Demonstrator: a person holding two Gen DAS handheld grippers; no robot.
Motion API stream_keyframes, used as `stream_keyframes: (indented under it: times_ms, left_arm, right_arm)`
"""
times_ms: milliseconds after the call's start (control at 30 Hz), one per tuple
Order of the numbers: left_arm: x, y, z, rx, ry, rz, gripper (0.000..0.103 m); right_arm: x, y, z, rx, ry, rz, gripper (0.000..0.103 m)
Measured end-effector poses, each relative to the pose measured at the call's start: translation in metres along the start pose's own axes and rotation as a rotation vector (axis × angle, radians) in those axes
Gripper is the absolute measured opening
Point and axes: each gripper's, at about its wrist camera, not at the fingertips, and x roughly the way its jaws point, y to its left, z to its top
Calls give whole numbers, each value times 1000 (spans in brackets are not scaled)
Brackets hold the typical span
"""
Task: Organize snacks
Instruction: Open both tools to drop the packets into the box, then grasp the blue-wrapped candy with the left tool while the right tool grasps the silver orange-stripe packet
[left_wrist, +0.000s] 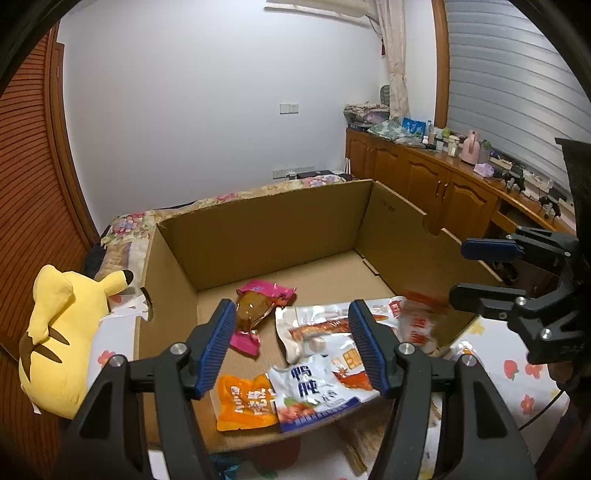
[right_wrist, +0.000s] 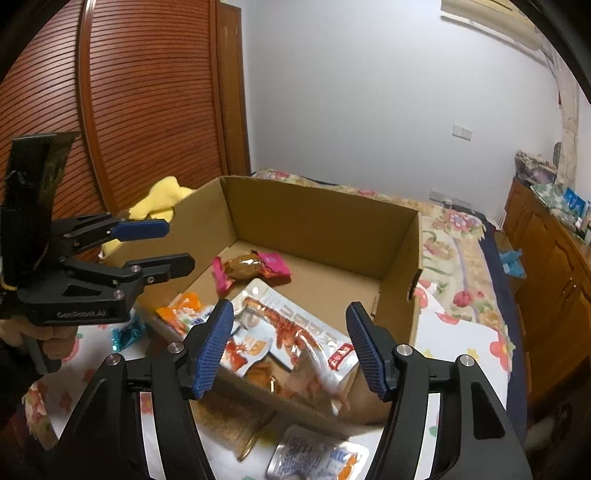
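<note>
Left wrist view: your left gripper and right gripper hung with jaws apart, empty, above the snack-filled cardboard box.

Black grippers — ribbed blue pads

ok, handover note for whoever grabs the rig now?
Left tool: open, empty, hovering over the box.
Right tool: open, empty; a blurred lobster pack lies below its fingers, at the box's near wall.
In box: pink pack, orange pack, white packs.
Left: silver pack and teal wrapper outside the box on the bed.
</note>
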Motion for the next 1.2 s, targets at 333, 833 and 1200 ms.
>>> stream_keyframes:
  times_ms: [333,833,1200]
  left_arm:
    - [-56,-4,-24,5,-43,-27,63]
    - [-85,20,-94,-51,6,21,64]
    - [-58,43,-125,-91,95,57,65]
  right_arm:
    - [-50,7,-25,13,-32,9,65]
    - [-61,10,-72,45,48,-10,65]
    - [-29,-1,-92,89,137,-51,79]
